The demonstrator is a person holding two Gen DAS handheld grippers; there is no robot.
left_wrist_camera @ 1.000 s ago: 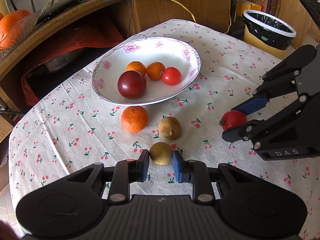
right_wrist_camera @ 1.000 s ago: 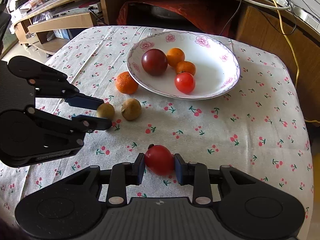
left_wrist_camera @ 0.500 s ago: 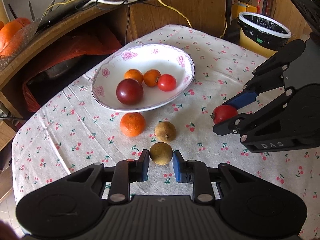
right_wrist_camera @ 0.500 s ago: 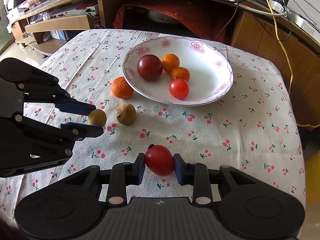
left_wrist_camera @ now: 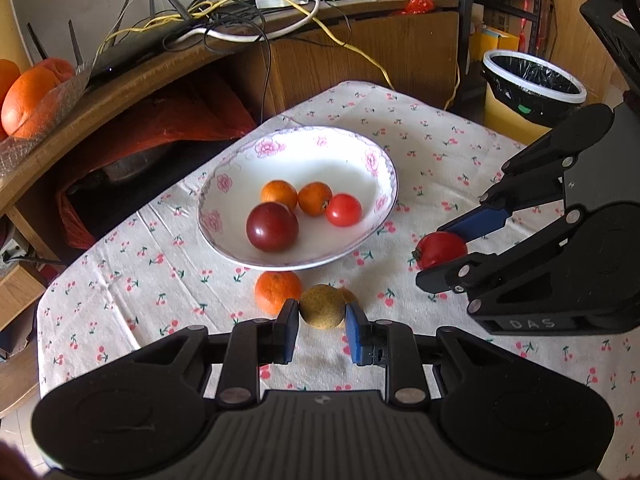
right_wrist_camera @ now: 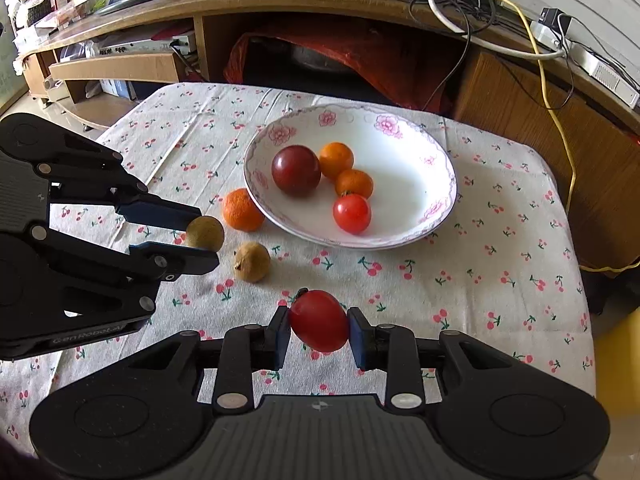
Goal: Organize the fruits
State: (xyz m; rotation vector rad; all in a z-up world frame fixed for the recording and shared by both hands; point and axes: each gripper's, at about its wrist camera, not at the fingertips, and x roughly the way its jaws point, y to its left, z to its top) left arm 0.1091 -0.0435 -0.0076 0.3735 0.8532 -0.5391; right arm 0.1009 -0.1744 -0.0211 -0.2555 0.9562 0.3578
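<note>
Second brown fruit [left_wrist_camera: 347, 295] (mostly hidden)

My left claw [left_wrist_camera: 322, 316] pinches a small brown fruit [left_wrist_camera: 322, 306] between its blue pads, lifted in front of a loose orange [left_wrist_camera: 277, 291] on the cherry-print cloth [left_wrist_camera: 440, 148]. Beyond sits the floral bowl [left_wrist_camera: 372, 160] — dark plum, two small oranges, a tomato inside. To the right, my other claw [left_wrist_camera: 442, 254] grips a red tomato [left_wrist_camera: 438, 249].

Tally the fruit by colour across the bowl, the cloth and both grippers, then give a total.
Bright red: 2, one in the bowl, one in the right gripper
Dark red: 1
Orange: 3
Brown: 2, one in the left gripper, one on the cloth
Total: 8
</note>
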